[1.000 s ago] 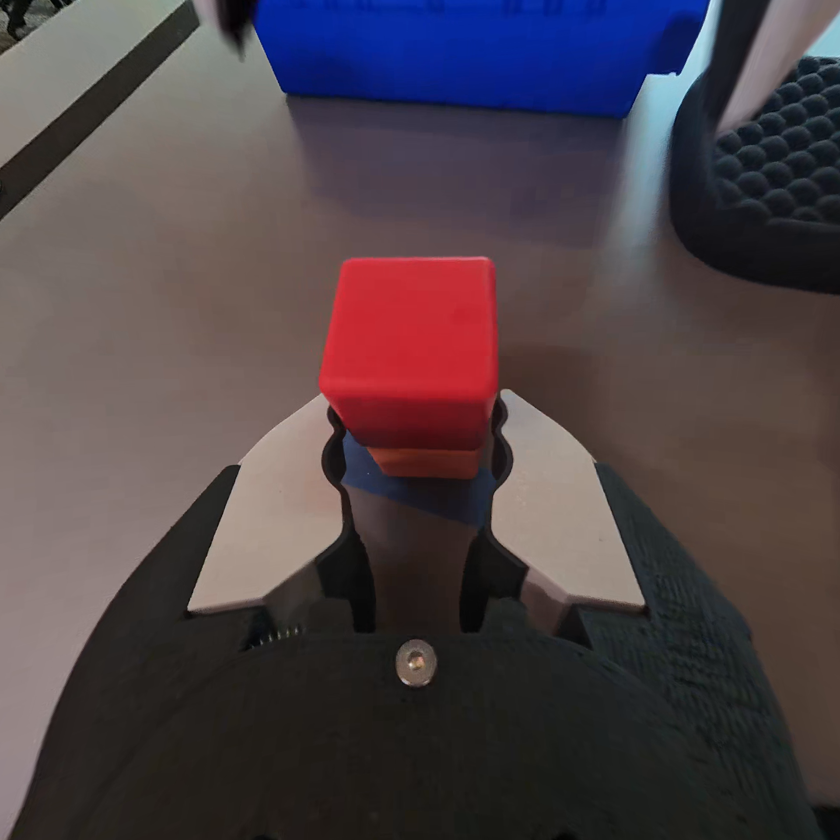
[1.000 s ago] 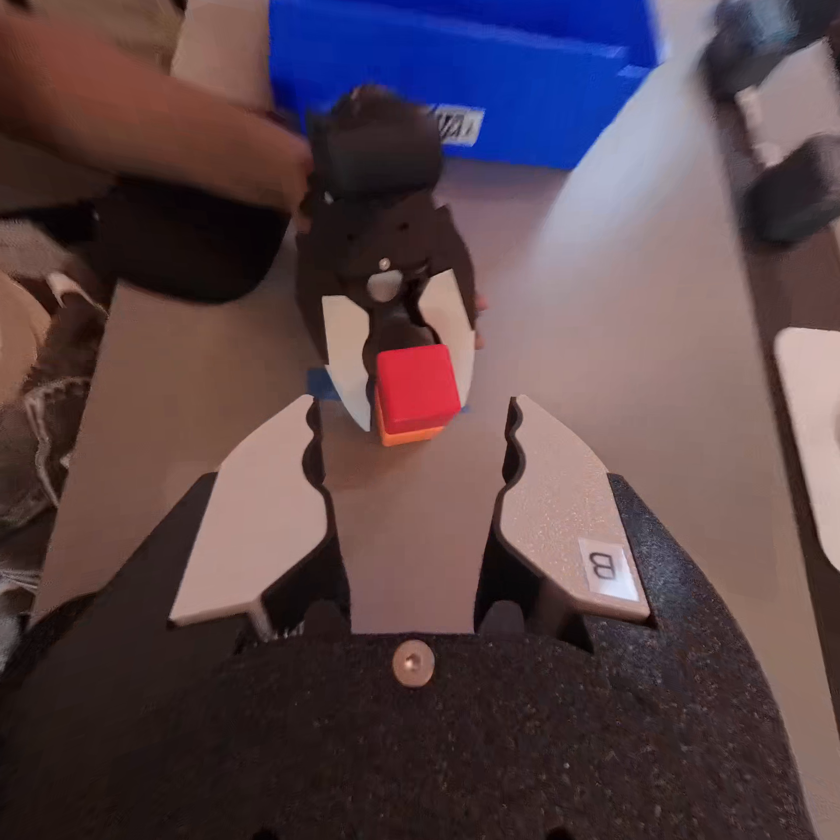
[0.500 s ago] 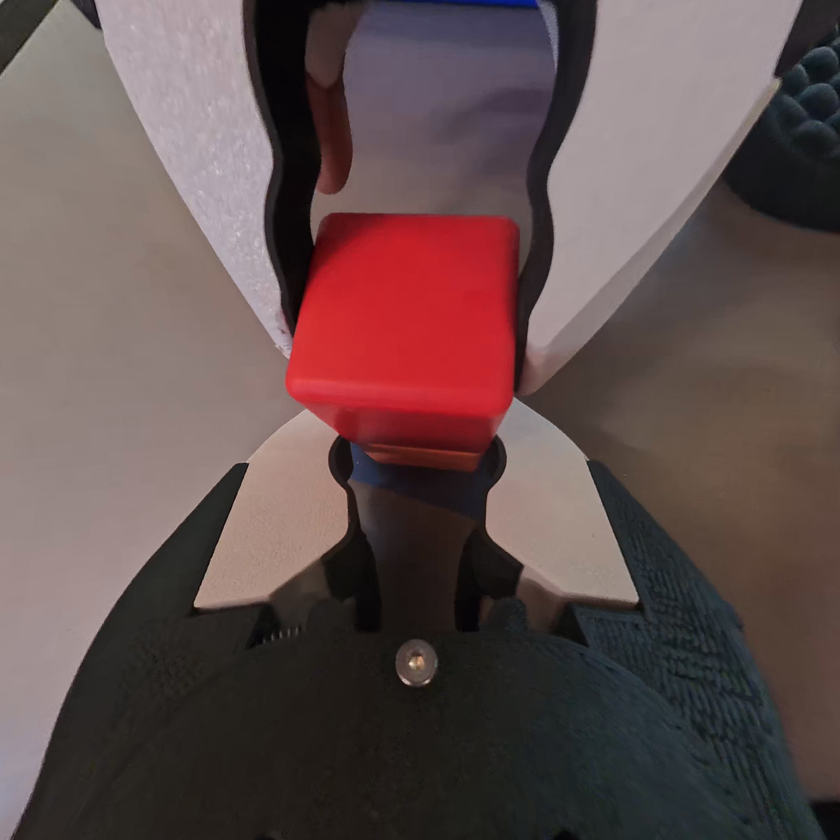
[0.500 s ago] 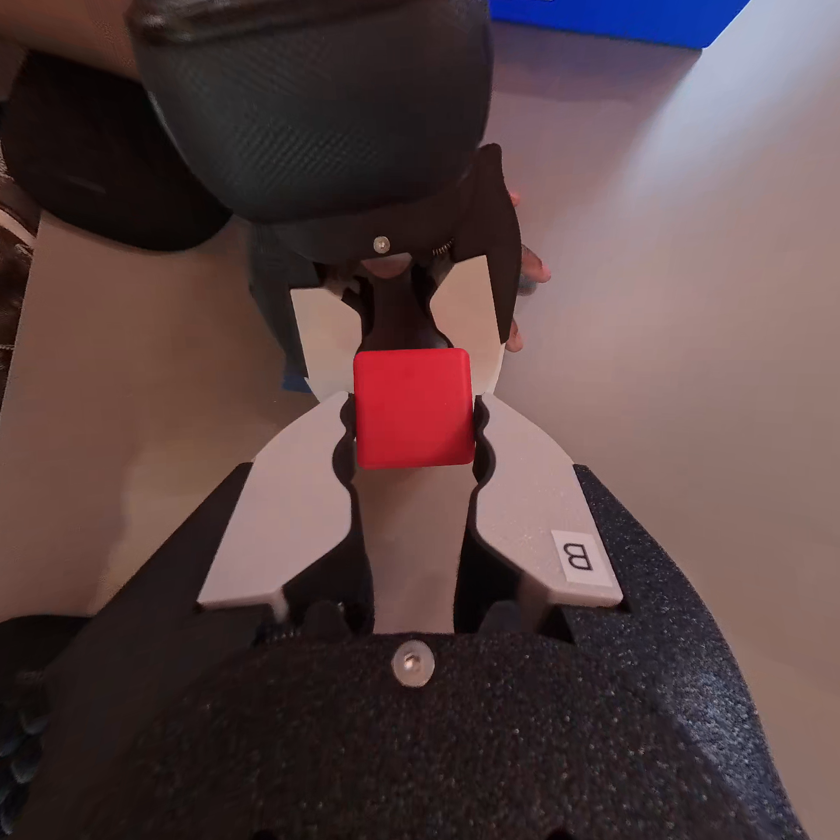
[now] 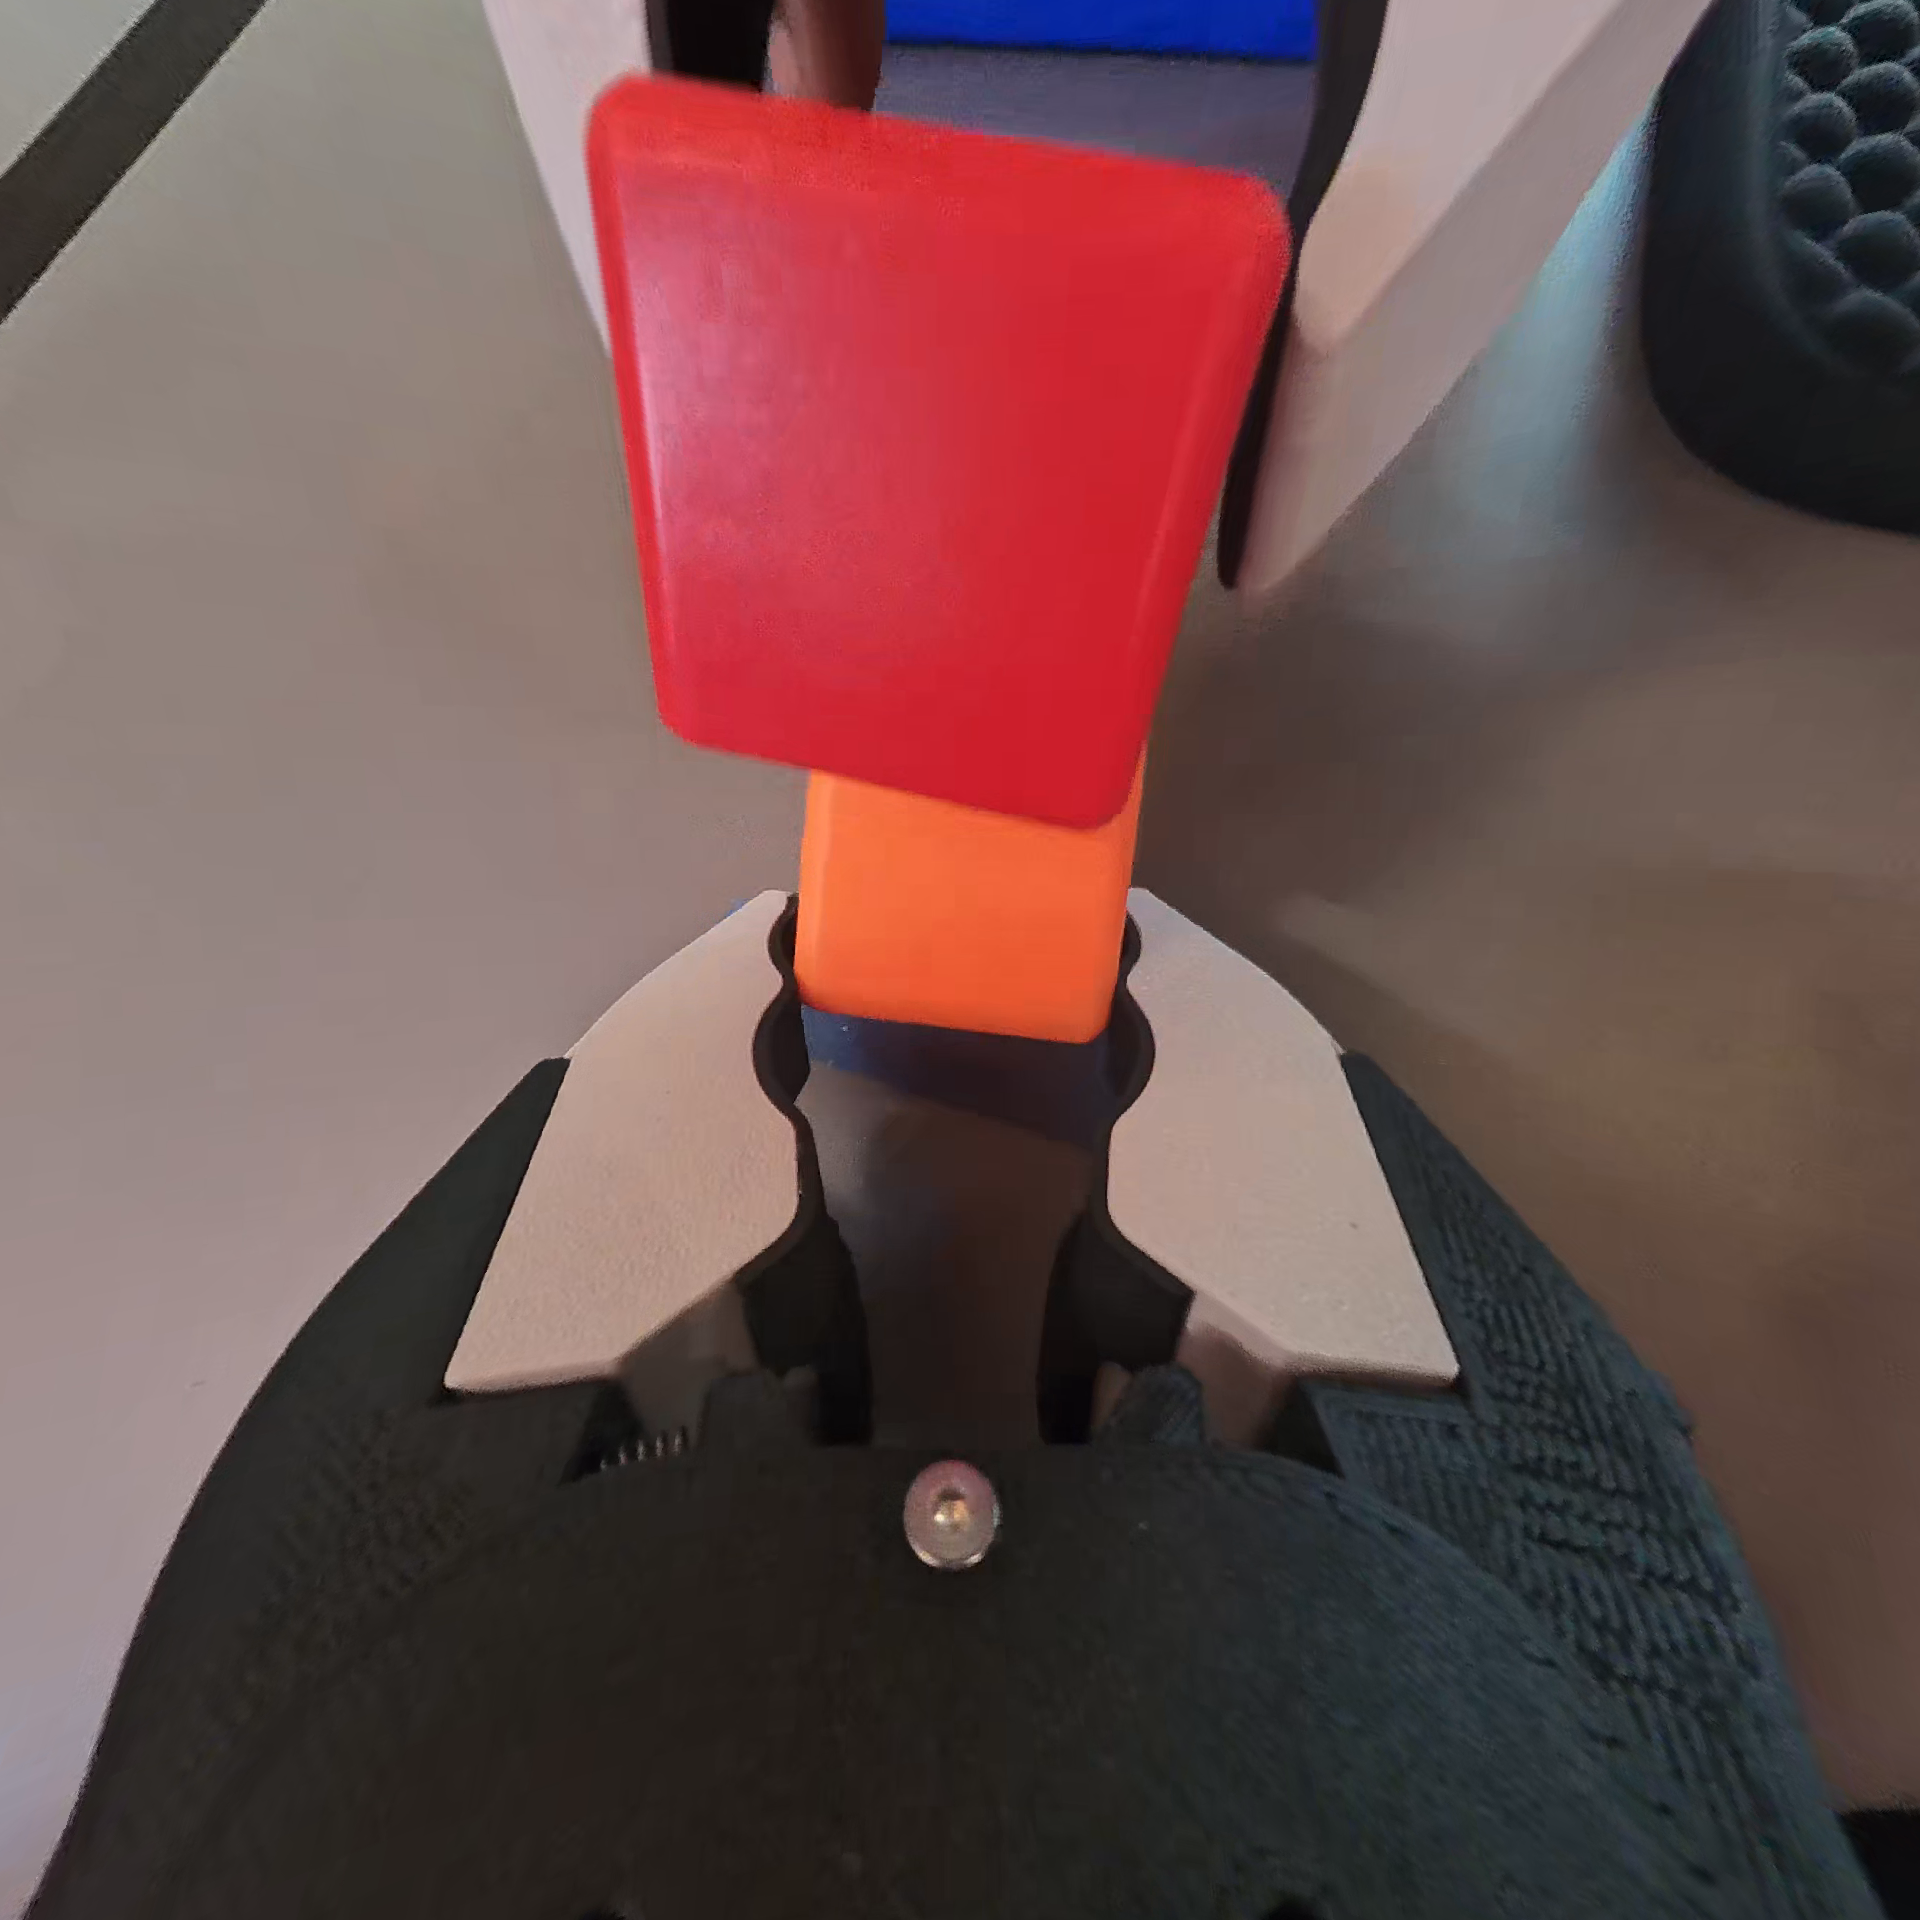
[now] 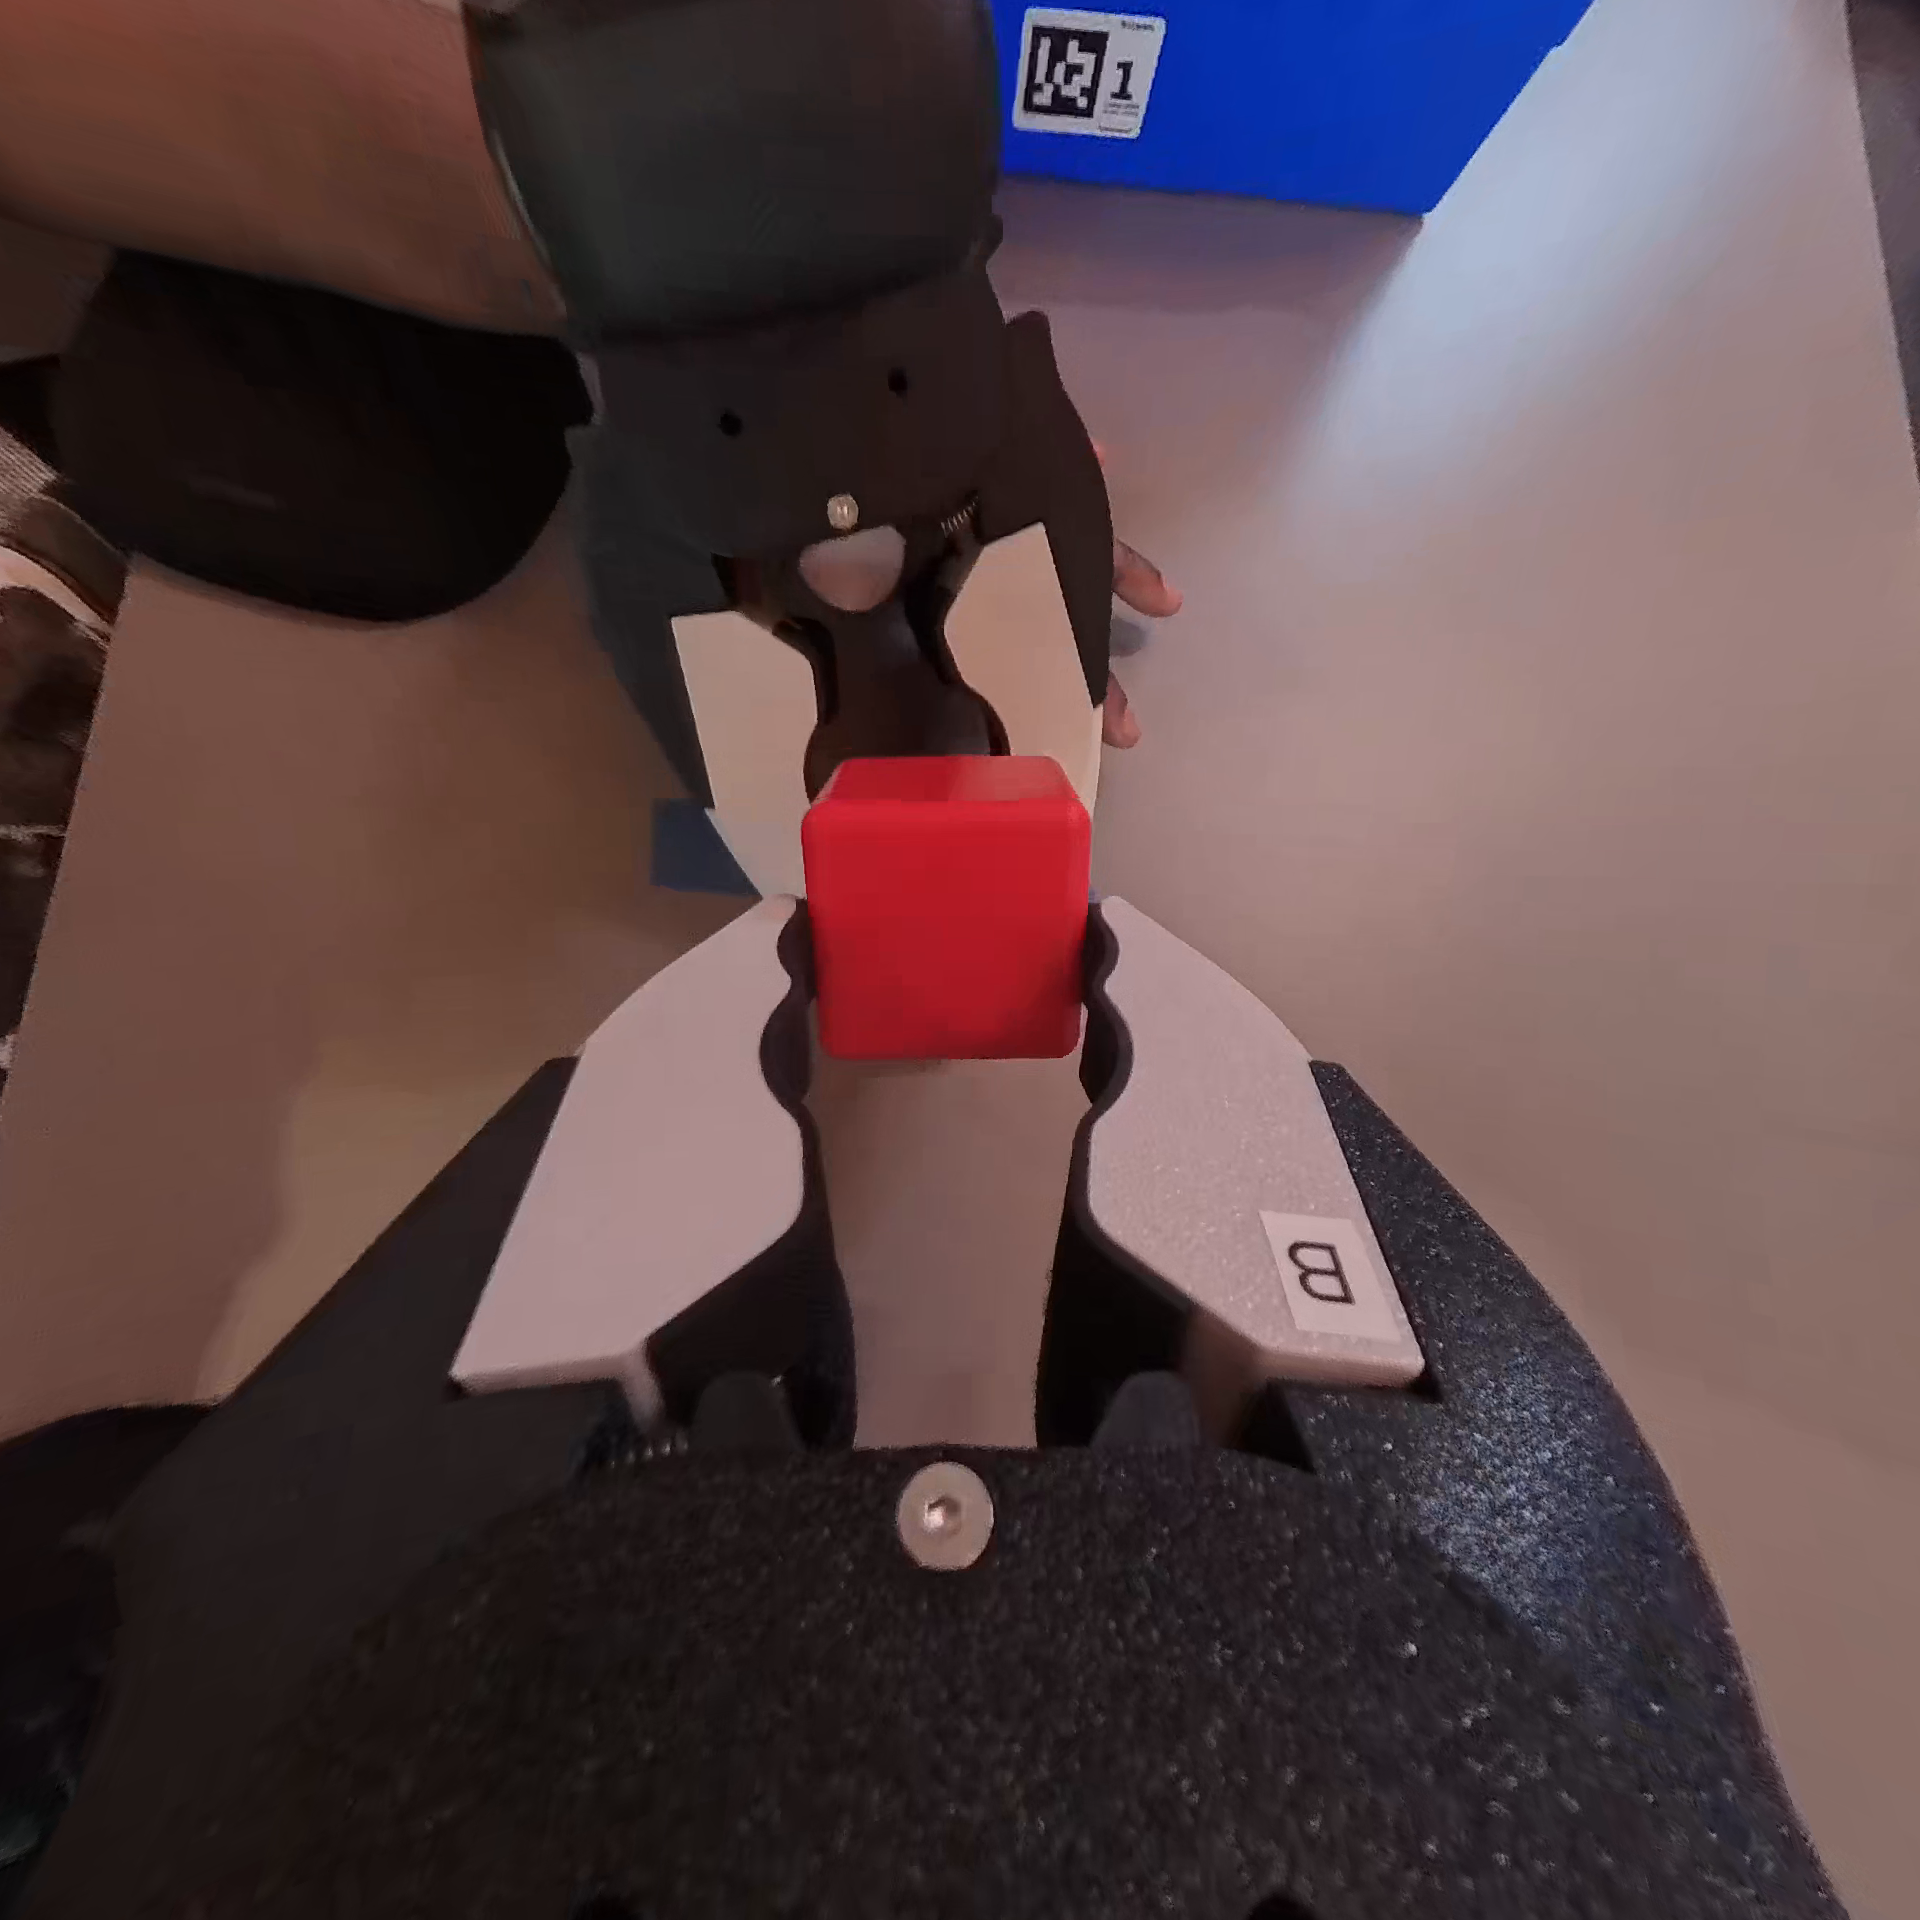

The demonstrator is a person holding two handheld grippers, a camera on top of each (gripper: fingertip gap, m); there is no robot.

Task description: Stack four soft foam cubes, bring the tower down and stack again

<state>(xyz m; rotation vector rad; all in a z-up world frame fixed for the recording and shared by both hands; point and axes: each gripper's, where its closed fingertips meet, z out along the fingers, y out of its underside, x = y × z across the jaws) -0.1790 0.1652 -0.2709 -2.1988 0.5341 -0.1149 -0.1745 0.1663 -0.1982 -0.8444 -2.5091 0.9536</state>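
Observation:
In the right wrist view my right gripper (image 6: 943, 920) is shut on the red foam cube (image 6: 935, 894). In the left wrist view the red cube (image 5: 925, 447) hangs tilted just above the orange cube (image 5: 961, 883), with the right gripper's white fingers (image 5: 1340, 343) at its sides. My left gripper (image 5: 956, 930) is shut on the orange cube, which sits on a patch of blue tape (image 5: 935, 1081) on the table. The left gripper's fingers (image 6: 743, 748) show behind the red cube in the right wrist view. The orange cube is hidden there. No other cubes are in view.
A blue bin (image 6: 1299, 104) stands at the far edge of the grey table (image 6: 1455, 727); it also shows in the left wrist view (image 5: 1091, 21). A black dimpled pad (image 5: 1808, 260) lies to the right. A person's arm (image 6: 208, 135) and a black rounded object (image 6: 291, 447) are at the left. Some 7 cm of space lies between my two pairs of fingers. From either gripper's tips it is about 20 cm to the black rounded object (image 6: 291, 447).
My right gripper came in from above, shut on the red cube and lifted it off the orange cube. My left gripper stayed at the base of the stack.

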